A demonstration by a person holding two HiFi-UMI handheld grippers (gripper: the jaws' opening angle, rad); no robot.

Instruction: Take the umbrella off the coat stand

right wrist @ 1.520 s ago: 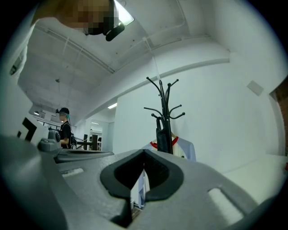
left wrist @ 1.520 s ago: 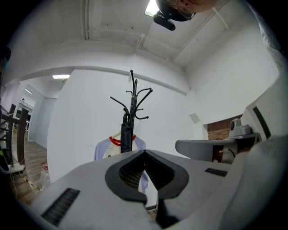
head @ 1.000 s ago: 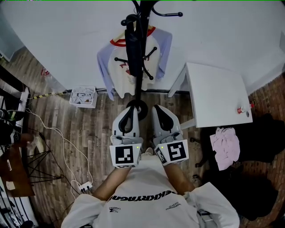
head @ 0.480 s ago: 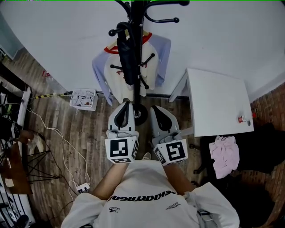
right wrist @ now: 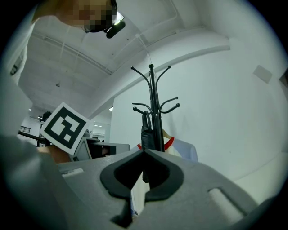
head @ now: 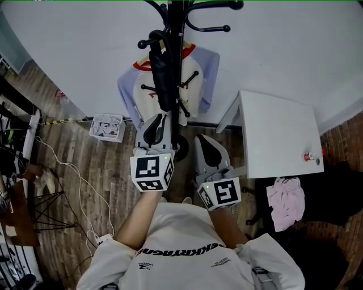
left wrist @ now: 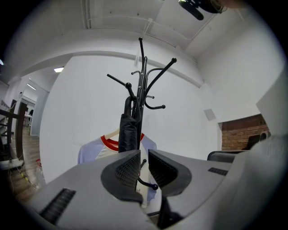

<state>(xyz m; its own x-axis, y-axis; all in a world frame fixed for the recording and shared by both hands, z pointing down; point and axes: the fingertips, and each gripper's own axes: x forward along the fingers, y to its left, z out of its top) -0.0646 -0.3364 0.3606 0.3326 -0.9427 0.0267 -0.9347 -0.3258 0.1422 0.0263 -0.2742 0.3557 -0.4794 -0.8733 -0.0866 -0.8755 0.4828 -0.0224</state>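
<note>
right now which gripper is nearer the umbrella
The left gripper, close in front of the black umbrella on the coat stand; its empty jaws have just been opening. The right gripper sits further back, shut.

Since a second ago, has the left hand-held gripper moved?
Yes: the left hand-held gripper moved forward toward the coat stand; its jaws have just been opening, nothing between them.

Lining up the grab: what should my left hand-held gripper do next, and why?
Probably open wider and ease forward onto the umbrella. The left hand-held gripper has just been opening, jaws barely apart with nothing between them, and the umbrella hangs untouched on the coat stand ahead.
</note>
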